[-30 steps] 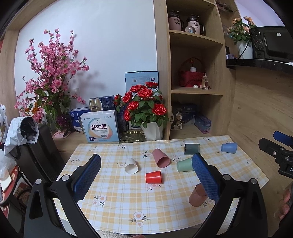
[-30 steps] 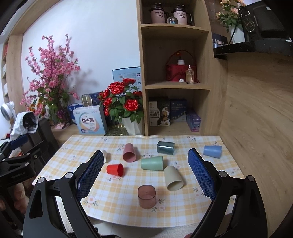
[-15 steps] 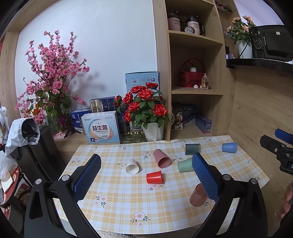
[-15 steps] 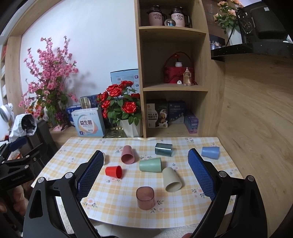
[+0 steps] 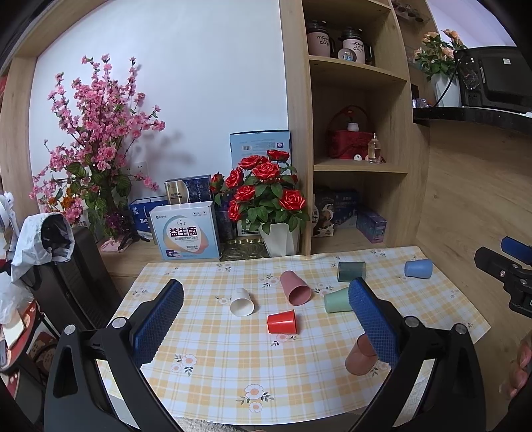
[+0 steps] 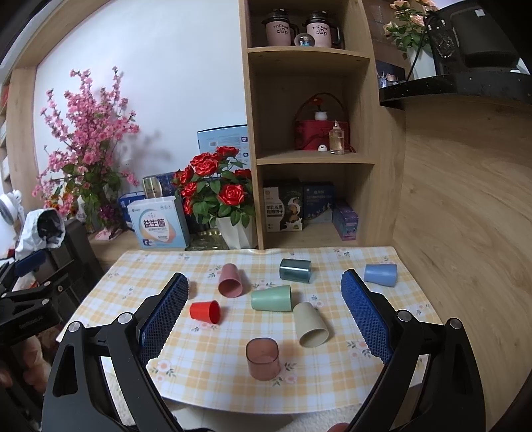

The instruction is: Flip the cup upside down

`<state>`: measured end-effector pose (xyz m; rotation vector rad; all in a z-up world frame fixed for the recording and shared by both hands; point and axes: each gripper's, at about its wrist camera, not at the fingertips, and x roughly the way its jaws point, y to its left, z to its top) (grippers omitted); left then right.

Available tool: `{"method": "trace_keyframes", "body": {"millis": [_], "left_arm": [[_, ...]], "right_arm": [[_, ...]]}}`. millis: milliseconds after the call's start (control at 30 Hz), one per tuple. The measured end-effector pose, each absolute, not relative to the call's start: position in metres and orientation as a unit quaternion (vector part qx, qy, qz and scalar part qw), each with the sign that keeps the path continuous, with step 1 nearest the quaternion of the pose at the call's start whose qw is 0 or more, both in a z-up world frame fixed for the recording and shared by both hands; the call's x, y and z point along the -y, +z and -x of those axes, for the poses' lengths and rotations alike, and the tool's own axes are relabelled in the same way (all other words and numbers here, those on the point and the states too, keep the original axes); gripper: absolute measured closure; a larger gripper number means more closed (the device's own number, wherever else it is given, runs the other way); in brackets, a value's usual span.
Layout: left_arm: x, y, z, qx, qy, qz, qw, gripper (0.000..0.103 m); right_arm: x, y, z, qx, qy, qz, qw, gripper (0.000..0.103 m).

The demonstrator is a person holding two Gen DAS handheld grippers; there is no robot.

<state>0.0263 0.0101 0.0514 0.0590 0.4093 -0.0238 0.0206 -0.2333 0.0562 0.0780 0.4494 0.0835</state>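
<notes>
Eight cups [image 6: 262,358] on one table [image 6: 206,372]; two mugs [image 6: 278,30], one rose pot [image 6: 235,231] at twelve o'clock; two grippers [image 6: 262,309].

The two pink mugs [image 6: 282,30] on the top shelf each read "mood in cup" in dark script. The white-and-blue box [image 5: 184,230] beside the rose vase carries large blue characters — 益生菌 — with smaller print under them too fine to read. On the lower shelf, a dark box [image 6: 282,208] shows a line that looks like 羊乳五黑 — blurred, so not certain. The other boxes' lettering is illegible.
</notes>
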Motion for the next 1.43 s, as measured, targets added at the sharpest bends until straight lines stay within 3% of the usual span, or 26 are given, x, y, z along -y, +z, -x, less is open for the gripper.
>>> {"method": "trace_keyframes", "body": {"millis": [1433], "left_arm": [[-0.0071, 0.0546, -0.0168, -0.191, -0.015, -0.031, 0.981, 0.006]], "right_arm": [[0.2387, 0.0524, -0.0250, -0.230, 0.036, -0.043, 0.972, 0.013]]}}
